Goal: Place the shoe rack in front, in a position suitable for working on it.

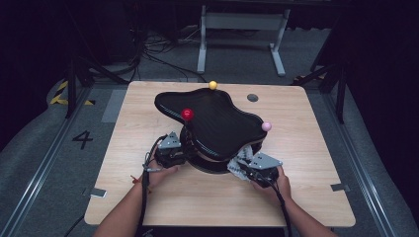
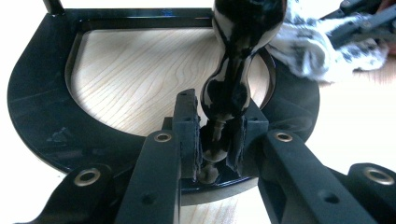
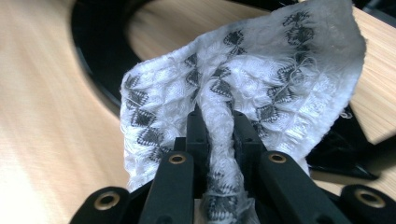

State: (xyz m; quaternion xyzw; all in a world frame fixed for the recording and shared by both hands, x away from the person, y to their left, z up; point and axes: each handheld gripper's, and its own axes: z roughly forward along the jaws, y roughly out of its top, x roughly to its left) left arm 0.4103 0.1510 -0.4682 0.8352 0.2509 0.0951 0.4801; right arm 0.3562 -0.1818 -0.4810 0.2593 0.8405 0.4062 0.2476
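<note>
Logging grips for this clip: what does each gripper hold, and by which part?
The left gripper clamps the black stand's glossy post near its foot. The right gripper pinches a bunched fold of the patterned cloth.

Stand (image 1: 212, 123) sits mid-table (image 1: 306, 197), top plate over ring base (image 2: 37, 107). Three balls on its rim: one at far edge (image 1: 213, 85), one left-front (image 1: 187, 114), one right (image 1: 267, 126). Left gripper (image 1: 179, 148) at stand's near-left, on post (image 2: 229, 84); right gripper (image 1: 240, 167) with cloth (image 3: 243, 88) near-right, against base.
</note>
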